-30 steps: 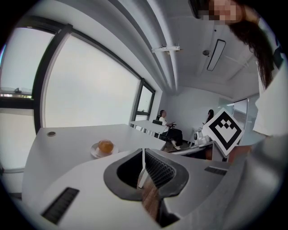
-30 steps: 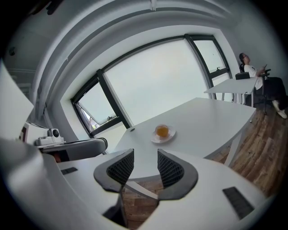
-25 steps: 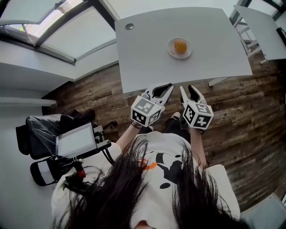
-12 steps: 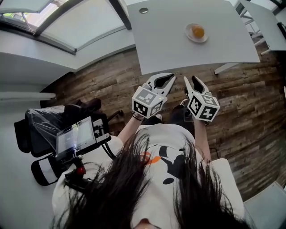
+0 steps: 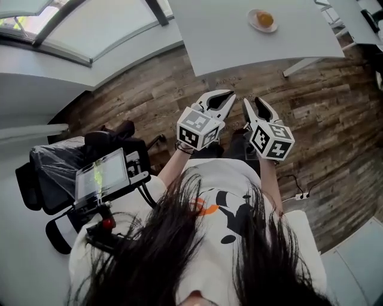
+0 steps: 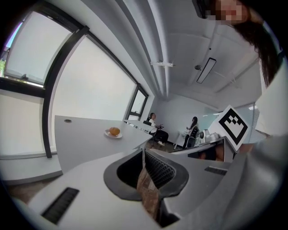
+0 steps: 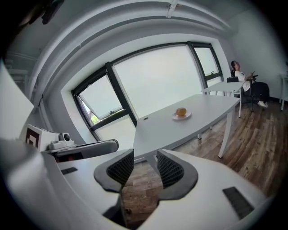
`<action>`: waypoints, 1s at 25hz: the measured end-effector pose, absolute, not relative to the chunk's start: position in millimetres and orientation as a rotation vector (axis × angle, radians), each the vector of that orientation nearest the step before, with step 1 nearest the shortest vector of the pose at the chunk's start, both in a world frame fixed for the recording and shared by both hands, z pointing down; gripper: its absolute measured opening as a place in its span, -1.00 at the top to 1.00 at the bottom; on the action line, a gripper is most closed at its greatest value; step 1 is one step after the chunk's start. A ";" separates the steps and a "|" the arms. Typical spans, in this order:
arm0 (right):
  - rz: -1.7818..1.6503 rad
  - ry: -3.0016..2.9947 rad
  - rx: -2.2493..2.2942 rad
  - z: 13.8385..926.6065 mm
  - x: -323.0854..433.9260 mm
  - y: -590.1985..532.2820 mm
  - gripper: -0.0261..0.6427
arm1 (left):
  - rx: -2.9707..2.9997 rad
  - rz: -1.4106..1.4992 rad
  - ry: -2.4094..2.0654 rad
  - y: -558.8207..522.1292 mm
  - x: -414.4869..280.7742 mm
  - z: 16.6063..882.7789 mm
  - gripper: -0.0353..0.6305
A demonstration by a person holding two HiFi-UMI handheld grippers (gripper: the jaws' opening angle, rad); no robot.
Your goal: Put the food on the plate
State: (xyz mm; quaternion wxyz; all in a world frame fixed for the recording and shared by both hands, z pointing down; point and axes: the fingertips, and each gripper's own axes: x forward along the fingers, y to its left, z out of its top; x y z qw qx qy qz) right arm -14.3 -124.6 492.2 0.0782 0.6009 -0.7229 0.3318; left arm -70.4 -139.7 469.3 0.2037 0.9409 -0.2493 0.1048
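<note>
Wood floor (image 5: 149, 89) below, grey bench (image 5: 239, 36) beyond it. Round orange food (image 5: 265, 20) sits on the plate (image 5: 254, 22) on the bench. Left gripper (image 5: 230, 94): fingers together, empty. Right gripper (image 5: 251, 101): fingers closed to a slit, empty. Both well apart from the plate.

White worktop (image 5: 239, 36) with rounded corners stands on white legs on a wood-plank floor (image 5: 335, 119). One small white plate (image 5: 254, 17) lies directly on it, well in from the near edge and toward the right in head view. A round grommet (image 6: 67, 121) sits flush in the surface, well apart from the plate. On the floor lies a white power strip (image 5: 301, 196) with its cable.
</note>
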 end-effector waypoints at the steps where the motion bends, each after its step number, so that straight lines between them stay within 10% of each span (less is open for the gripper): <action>1: 1.002 -2.158 1.808 493.1 -13.8 -121.4 0.41 | 2.627 0.297 -0.682 -137.3 -69.1 470.1 0.86; 25: 1.021 -2.158 1.834 493.6 40.3 33.9 0.41 | 2.638 0.306 -0.680 9.6 -13.4 464.4 0.86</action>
